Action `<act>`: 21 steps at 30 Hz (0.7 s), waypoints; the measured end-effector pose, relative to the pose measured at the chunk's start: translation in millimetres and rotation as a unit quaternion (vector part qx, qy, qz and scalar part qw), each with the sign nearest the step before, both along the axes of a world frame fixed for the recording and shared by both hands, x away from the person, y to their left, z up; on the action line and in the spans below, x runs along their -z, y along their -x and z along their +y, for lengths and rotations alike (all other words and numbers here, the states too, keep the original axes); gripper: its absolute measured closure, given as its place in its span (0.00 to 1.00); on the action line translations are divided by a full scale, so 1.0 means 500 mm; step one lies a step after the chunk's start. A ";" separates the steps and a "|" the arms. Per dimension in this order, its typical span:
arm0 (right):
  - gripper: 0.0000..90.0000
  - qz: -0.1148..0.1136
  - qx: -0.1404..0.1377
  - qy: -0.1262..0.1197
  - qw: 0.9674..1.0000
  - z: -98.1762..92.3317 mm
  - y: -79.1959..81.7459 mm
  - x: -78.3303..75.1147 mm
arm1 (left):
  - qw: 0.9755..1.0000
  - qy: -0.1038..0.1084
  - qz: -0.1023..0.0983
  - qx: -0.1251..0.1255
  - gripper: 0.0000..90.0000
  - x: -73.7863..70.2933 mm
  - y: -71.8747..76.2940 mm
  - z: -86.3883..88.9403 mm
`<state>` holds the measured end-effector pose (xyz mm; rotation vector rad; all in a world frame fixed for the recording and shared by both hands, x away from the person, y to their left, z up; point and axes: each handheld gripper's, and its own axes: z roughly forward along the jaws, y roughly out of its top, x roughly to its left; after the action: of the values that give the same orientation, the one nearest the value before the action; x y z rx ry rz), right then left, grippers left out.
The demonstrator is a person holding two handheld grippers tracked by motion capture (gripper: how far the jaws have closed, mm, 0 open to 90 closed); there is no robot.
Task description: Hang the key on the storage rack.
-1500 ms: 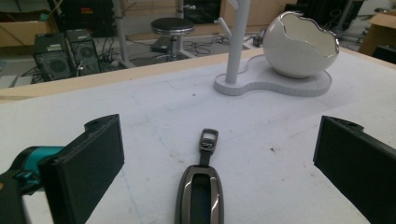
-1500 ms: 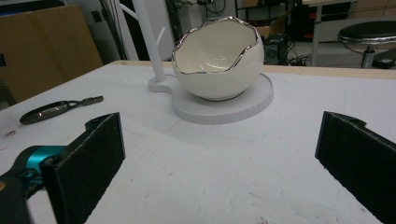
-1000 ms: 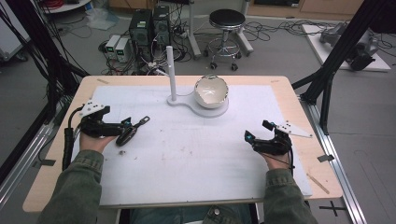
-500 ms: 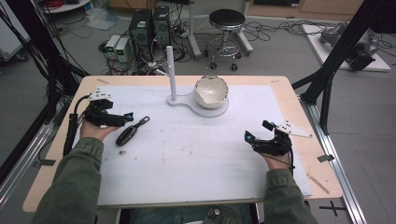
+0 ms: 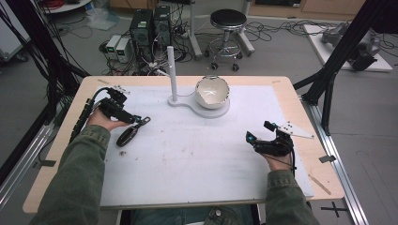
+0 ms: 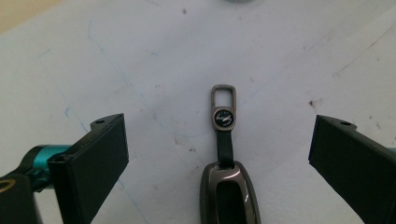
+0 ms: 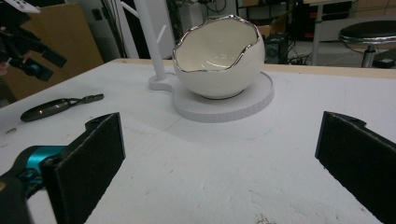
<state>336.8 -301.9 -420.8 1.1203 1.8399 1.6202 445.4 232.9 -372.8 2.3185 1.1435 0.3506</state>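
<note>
Key fob [image 5: 127,136] lies flat on white mat [image 5: 197,159] at L side of counter [image 5: 281,84], nothing gripping it. Long axis runs diagonal in high view: dark oval body toward the person, strap + metal clip [image 5: 144,121] pointing away and to the right, roughly toward bowl stand. In left gripper view, fob [image 6: 229,193] sits centred between the jaws, body at bottom edge, strap straight up to round badge and rectangular clip [image 6: 223,95]; axis in line with tongs' look direction. L tongs [image 5: 133,119] wide, jaws either side of fob, no contact, hovering just above clip end. R tongs [image 5: 256,139] wide too, holding nothing, well apart at R side of mat. Egg-shaped white bowl [image 7: 218,58] w/ silver rim upright on round white stand [image 7: 224,103], post [image 5: 172,72] beside it.
</note>
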 end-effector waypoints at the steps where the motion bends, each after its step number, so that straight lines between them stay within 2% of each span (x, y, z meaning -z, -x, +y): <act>1: 0.00 0.000 -0.001 -0.001 1.000 0.000 0.000 0.000 | 1.000 -0.010 0.016 0.004 0.06 0.004 -0.005 -0.005; 2: 0.00 0.003 -0.001 -0.002 1.000 0.001 0.001 0.000 | 0.999 -0.023 0.030 0.010 0.07 0.009 -0.010 -0.009; 4: 0.00 0.001 -0.002 0.000 1.000 0.001 0.000 0.000 | 0.998 -0.048 0.045 0.017 0.07 0.015 -0.015 -0.017; 5: 0.00 0.001 -0.003 0.000 1.000 0.001 0.000 0.000 | 0.997 -0.050 0.049 0.016 0.07 0.017 -0.017 -0.020; 10: 0.00 0.004 -0.002 0.000 1.000 0.001 0.001 0.000 | 0.997 -0.048 0.064 0.017 0.08 0.028 -0.027 -0.024; 15: 0.00 0.004 -0.006 0.000 1.000 0.003 0.001 0.000 | 0.996 -0.034 0.077 0.015 0.09 0.042 -0.035 -0.028; 21: 0.00 0.006 -0.009 0.001 1.000 0.003 0.000 0.001 | 0.994 -0.037 0.098 0.024 0.10 0.059 -0.041 -0.038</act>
<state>337.0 -300.4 -421.4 1.1181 1.8622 1.6252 466.0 213.9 -402.2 2.4835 1.1823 0.1531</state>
